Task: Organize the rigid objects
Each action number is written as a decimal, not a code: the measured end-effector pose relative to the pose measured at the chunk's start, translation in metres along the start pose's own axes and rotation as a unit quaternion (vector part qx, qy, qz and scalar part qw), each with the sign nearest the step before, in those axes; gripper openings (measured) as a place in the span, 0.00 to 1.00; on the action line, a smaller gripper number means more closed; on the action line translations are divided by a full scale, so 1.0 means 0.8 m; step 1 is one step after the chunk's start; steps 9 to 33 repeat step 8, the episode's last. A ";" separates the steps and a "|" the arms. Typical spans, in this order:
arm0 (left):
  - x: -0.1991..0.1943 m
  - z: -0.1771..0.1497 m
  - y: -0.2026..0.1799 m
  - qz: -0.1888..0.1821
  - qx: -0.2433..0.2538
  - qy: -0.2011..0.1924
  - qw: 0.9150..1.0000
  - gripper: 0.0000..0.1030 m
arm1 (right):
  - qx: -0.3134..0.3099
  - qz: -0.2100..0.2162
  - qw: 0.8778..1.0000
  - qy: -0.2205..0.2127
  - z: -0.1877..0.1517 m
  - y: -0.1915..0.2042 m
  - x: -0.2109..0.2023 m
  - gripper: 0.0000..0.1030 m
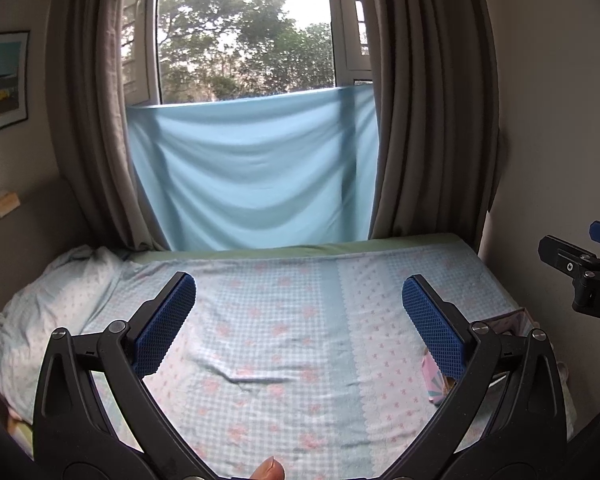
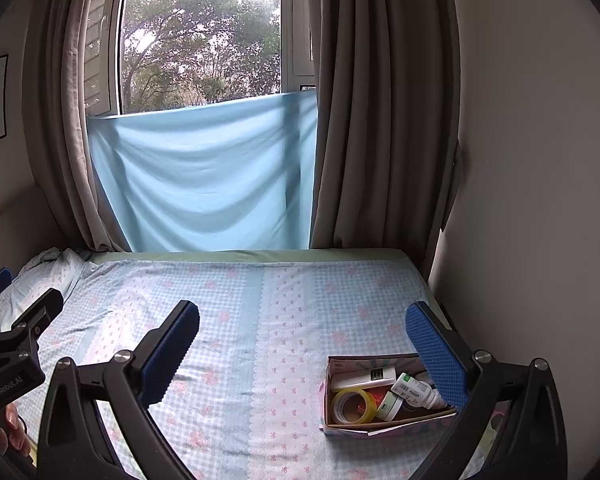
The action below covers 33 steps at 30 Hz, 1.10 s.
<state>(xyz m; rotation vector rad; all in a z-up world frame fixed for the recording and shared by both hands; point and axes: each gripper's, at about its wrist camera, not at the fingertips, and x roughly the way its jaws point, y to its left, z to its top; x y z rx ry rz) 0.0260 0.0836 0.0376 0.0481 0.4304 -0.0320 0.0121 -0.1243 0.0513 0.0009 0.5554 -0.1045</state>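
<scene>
A small cardboard box (image 2: 329, 394) lies on the bed at the lower right of the right wrist view. In it are a yellow tape roll (image 2: 352, 405), a white bottle (image 2: 414, 390), a white flat device (image 2: 364, 378) and a green-rimmed roll (image 2: 389, 406). My right gripper (image 2: 302, 330) is open and empty above the bed, its right finger over the box's right end. My left gripper (image 1: 298, 300) is open and empty above the bedsheet. The box's corner (image 1: 518, 322) shows behind the left gripper's right finger.
The bed (image 2: 260, 320) has a blue checked sheet with pink flowers. A crumpled quilt (image 1: 40, 312) lies at its left. Behind are grey curtains (image 2: 380, 120), a window and a hanging blue cloth (image 2: 204, 184). A wall (image 2: 520, 200) borders the bed on the right.
</scene>
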 end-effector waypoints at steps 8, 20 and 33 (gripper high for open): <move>0.013 -0.004 0.010 -0.014 -0.024 0.019 0.999 1.00 | 0.000 0.004 1.000 0.003 -0.002 0.000 0.004 1.00; 0.013 -0.004 0.010 -0.014 -0.024 0.019 0.999 1.00 | 0.000 0.004 1.000 0.003 -0.002 0.000 0.004 1.00; 0.013 -0.004 0.010 -0.014 -0.024 0.019 0.999 1.00 | 0.000 0.004 1.000 0.003 -0.002 0.000 0.004 1.00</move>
